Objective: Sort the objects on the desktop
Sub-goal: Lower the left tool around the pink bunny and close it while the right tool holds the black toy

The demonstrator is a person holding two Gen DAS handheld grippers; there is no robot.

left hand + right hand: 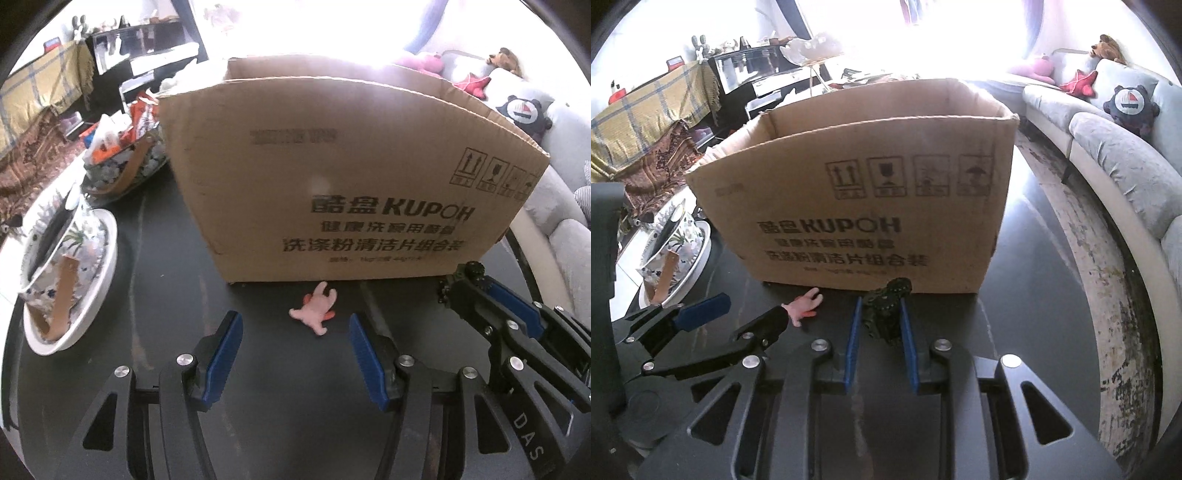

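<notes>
The right gripper (878,314) is clenched on a dark green toy figure (886,310), which sits between the two blue pads (852,343) with its front end projecting past the fingertips toward the cardboard box (849,177). In the left wrist view the same toy (463,280) appears at the tip of the right gripper (476,291), close to the lower right corner of the box (332,177).

The left gripper (295,325) is released, its blue pads (221,358) standing apart with nothing between them. A small pink star-shaped toy (316,308) lies flat on the dark tabletop (147,280), just ahead of the left fingertips and just in front of the box wall. In the right wrist view this pink toy (805,304) is partly hidden behind the left gripper (746,314).

The box is open at the top and stands upright on the table. To its left, a floral fabric basket (62,240) rests tilted in a white dish (99,273). A second floral basket (125,166), filled with packets, stands farther back. A grey sofa (1119,162) curves along the right.
</notes>
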